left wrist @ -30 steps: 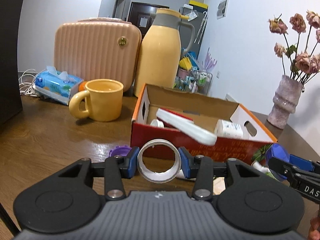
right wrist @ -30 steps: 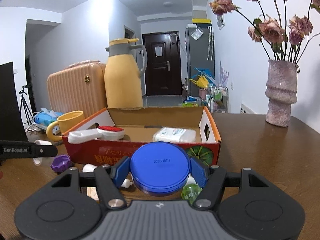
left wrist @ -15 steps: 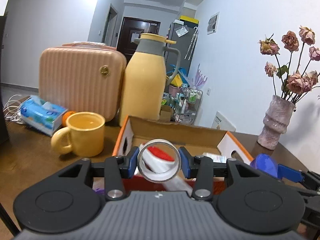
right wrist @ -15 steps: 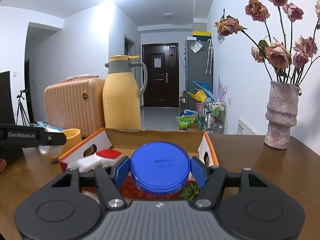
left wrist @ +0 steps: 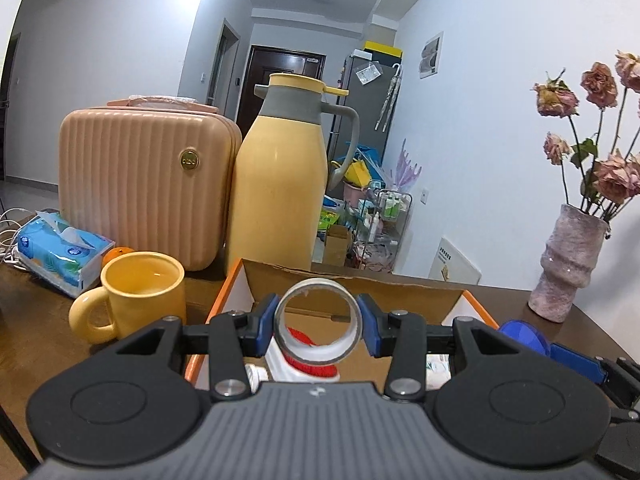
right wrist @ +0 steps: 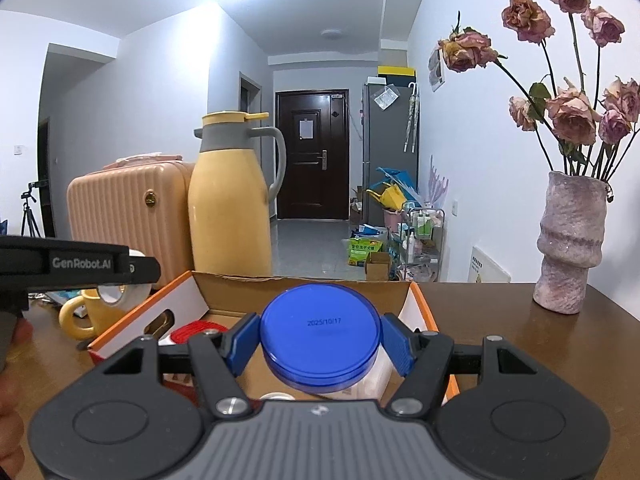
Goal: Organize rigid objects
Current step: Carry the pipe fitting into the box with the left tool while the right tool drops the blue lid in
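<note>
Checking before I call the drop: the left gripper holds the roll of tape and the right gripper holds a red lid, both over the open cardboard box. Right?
Not quite. The lid in the right gripper is blue, not red, as the right wrist view shows. The rest stands: the left gripper holds the roll of tape, and both are over the open cardboard box.

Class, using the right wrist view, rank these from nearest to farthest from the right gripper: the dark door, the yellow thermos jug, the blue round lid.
1. Blue round lid, held between the right gripper pads.
2. Yellow thermos jug, behind the cardboard box, left.
3. Dark door, down the hallway.
</note>
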Tool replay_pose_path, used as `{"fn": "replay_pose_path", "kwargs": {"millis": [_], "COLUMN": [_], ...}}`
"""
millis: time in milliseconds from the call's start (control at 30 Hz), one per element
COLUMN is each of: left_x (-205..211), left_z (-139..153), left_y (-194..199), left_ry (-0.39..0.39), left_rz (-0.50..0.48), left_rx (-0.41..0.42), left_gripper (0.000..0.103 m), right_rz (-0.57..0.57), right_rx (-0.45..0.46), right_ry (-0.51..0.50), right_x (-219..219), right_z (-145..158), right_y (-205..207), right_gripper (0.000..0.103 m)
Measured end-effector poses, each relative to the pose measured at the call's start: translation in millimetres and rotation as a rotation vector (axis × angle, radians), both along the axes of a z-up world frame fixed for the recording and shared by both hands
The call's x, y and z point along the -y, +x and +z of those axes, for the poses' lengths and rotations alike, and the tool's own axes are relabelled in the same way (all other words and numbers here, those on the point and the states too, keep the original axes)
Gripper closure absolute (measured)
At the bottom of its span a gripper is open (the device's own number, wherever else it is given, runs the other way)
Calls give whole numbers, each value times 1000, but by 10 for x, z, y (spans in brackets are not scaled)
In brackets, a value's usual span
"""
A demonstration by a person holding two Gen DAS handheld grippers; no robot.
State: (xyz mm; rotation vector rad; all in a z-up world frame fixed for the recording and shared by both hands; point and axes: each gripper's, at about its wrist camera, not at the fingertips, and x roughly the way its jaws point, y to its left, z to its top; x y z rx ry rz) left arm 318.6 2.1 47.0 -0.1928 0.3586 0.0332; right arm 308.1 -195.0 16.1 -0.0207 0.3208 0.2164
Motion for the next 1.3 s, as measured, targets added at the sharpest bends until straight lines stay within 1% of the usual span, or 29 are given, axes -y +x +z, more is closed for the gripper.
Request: {"fn": "replay_pose_path", "kwargs": {"millis": [133, 367, 667, 833, 1000, 1067, 1100, 1133, 1167, 1200, 1233, 1300], "left_x": [-19, -2, 24, 31, 26, 39, 54, 52, 48, 37, 25, 8], "left_z": [-32, -82, -193, -243, -266, -257, -238, -226, -213, -199, -185, -165], "left_y": [141, 367, 670, 746, 771, 751, 736, 717, 696, 678, 666, 648], "left_ry": [-4, 35, 83, 103, 118, 134, 139, 146, 151, 150, 147, 145], "left_rz": [5, 13, 12, -2, -4, 13, 22, 33, 41, 49, 59, 62], "left_rx": [-4, -34, -107, -131, -138, -131, -121, -108, -97, -89, -84, -75], "left_gripper": [60, 60, 60, 59, 58, 42, 28, 18, 14, 3, 0, 0], "right_rz": [-13, -22, -27, -28, -29, -27, -25, -23, -21, -25, -35, -45], "right_rx": [-12, -35, -82, -110, -131, -143, -151, -159, -166, -170, -164, -155], "right_ry": [-7, -6, -27, -36, -40, -35, -31, -27, -23, -20, -17, -17], "right_x": [-3, -39, -98, -116, -100, -86, -77, -69, -55, -50, -43, -30], "right_z": [-21, -65, -167, -231, -292, -305, -309, -314, -321, -324, -324, -318], "right_y": [123, 388, 662, 755, 804, 814, 823, 827, 832, 836, 830, 816], "right_gripper": [38, 38, 38, 38, 38, 37, 32, 24, 8, 2, 2, 2]}}
